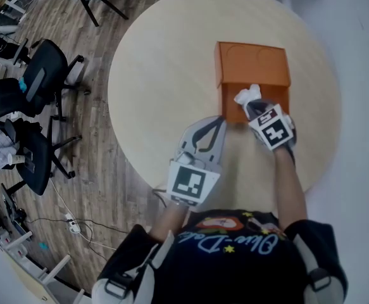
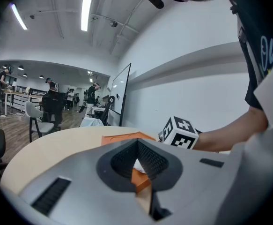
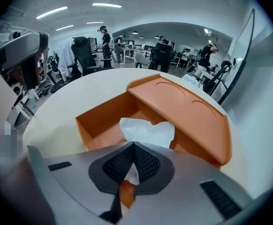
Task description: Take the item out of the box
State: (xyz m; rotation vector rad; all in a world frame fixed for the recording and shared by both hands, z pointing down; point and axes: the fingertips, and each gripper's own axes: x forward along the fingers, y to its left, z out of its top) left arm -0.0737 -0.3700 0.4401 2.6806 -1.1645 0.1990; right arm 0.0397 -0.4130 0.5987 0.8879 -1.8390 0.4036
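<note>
White item (image 3: pixel 148 130) pinched by down-tilted right gripper (image 3: pixel 134 146) inside box (image 3: pixel 99 118); left gripper (image 2: pixel 137 142), nearly level, jaws together

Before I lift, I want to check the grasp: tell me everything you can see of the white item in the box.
The white item is thin, crumpled and slightly glossy, like plastic film or tissue. It sits inside the open orange box, its far part bunched beside the opened lid. The right gripper is shut on its near edge.
</note>
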